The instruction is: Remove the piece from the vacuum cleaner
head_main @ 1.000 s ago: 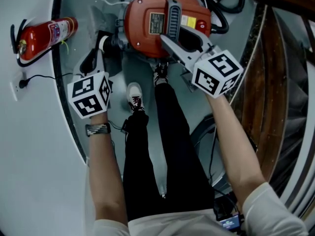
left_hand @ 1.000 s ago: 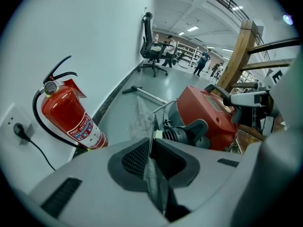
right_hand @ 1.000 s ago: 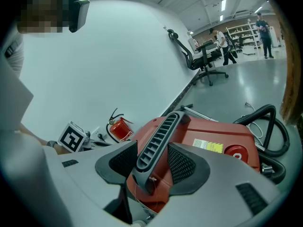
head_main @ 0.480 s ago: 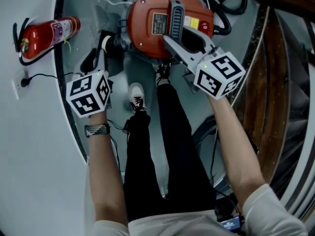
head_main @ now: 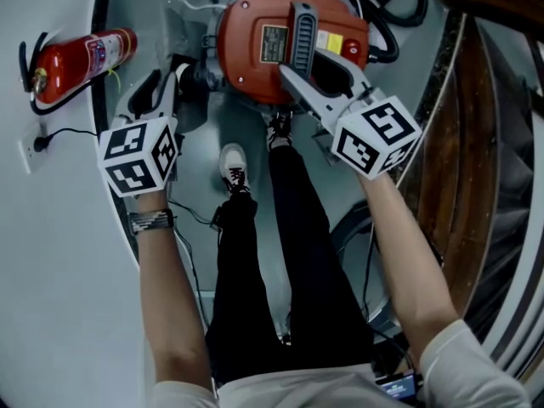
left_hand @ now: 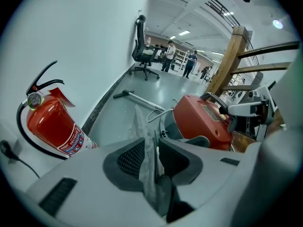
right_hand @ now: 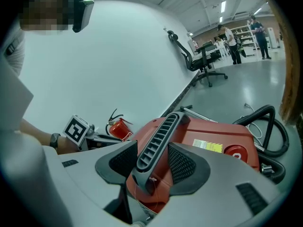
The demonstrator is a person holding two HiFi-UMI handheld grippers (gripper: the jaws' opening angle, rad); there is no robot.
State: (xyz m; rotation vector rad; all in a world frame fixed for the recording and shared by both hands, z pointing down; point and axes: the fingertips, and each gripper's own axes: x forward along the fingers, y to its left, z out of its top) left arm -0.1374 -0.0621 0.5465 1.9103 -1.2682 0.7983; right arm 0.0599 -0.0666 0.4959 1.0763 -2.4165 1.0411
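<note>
A red vacuum cleaner (head_main: 263, 49) with a grey ribbed handle (head_main: 299, 32) stands on the floor at the top of the head view. My right gripper (head_main: 316, 68) is shut on that handle (right_hand: 158, 136), one pad on each side. My left gripper (head_main: 168, 87) is at the cleaner's left side, by its dark inlet. Its jaws have just been opening. In the left gripper view a thin grey crumpled piece (left_hand: 142, 136) stands loose in the gap of this gripper (left_hand: 152, 148), with the pads clear of it. The cleaner's body (left_hand: 199, 122) lies just behind.
A red fire extinguisher (head_main: 76, 58) lies by the white wall at the left, and a plugged wall socket (head_main: 38, 143) is below it. A black hose (head_main: 399, 7) coils at the cleaner's right. Wooden rails (head_main: 476, 100) stand at the right. The person's shoes (head_main: 234, 164) are under the cleaner. A metal tube (left_hand: 139, 98) lies farther off.
My left gripper has shifted left and a little up in the head view, and its jaws have spread apart. The right gripper and the cleaner have kept still.
</note>
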